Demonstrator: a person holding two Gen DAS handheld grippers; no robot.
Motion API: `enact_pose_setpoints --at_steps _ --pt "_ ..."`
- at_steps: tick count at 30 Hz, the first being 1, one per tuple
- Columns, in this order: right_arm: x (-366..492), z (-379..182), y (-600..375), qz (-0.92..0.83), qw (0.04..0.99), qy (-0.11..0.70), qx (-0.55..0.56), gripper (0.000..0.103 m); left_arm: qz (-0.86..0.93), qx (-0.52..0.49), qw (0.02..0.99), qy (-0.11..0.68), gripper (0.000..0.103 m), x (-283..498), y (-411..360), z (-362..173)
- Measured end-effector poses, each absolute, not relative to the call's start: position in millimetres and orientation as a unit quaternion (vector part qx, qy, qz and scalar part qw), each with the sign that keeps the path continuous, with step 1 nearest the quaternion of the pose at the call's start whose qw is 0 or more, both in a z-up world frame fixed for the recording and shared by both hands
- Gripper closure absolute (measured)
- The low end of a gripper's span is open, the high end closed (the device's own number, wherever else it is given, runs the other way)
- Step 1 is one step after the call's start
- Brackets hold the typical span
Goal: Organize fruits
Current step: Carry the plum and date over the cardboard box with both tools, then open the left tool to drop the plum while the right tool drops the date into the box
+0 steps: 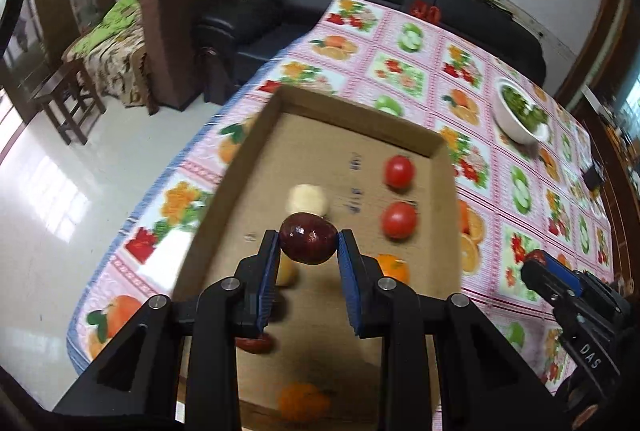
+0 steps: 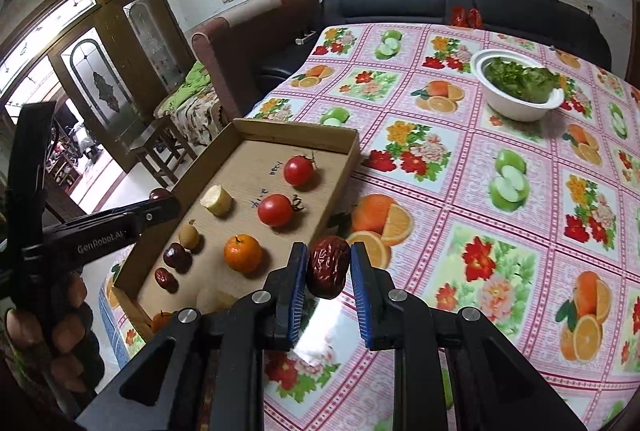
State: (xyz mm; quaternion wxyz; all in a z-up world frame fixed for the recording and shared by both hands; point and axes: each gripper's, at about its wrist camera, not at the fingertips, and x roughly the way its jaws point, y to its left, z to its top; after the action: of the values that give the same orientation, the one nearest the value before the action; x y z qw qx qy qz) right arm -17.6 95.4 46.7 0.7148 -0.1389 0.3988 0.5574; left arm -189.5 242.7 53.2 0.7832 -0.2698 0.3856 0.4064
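Note:
My left gripper is shut on a smooth dark red fruit and holds it above the cardboard tray. My right gripper is shut on a wrinkled red date just right of the tray, above the tablecloth. In the tray lie two tomatoes, an orange, a pale cut piece, a small tan fruit, a dark red fruit and a date. The left gripper also shows at the left of the right wrist view.
A white bowl of greens stands at the far right of the fruit-print tablecloth. A black sofa and brown armchair lie behind the table. A wooden stool stands on the floor at left.

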Motion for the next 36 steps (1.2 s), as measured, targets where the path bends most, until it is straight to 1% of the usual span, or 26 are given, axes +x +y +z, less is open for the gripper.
enact_pose_setpoints --at_steps 7,17,29,36 --pt "-24 44 117 0.57 0.702 0.404 -0.139 0.081 0.423 -0.277 0.776 0.378 0.076 -202 264 53" --pt "-32 48 182 0.593 0.681 0.404 -0.142 0.081 0.428 -0.262 0.768 0.397 0.076 -171 289 47" --pt "-25 22 272 0.587 0.664 0.427 -0.177 0.081 0.426 -0.268 0.754 0.422 0.076 -148 312 22" --pt "-21 6 297 0.58 0.661 0.435 -0.193 0.081 0.43 -0.262 0.751 0.428 0.076 -140 322 19"
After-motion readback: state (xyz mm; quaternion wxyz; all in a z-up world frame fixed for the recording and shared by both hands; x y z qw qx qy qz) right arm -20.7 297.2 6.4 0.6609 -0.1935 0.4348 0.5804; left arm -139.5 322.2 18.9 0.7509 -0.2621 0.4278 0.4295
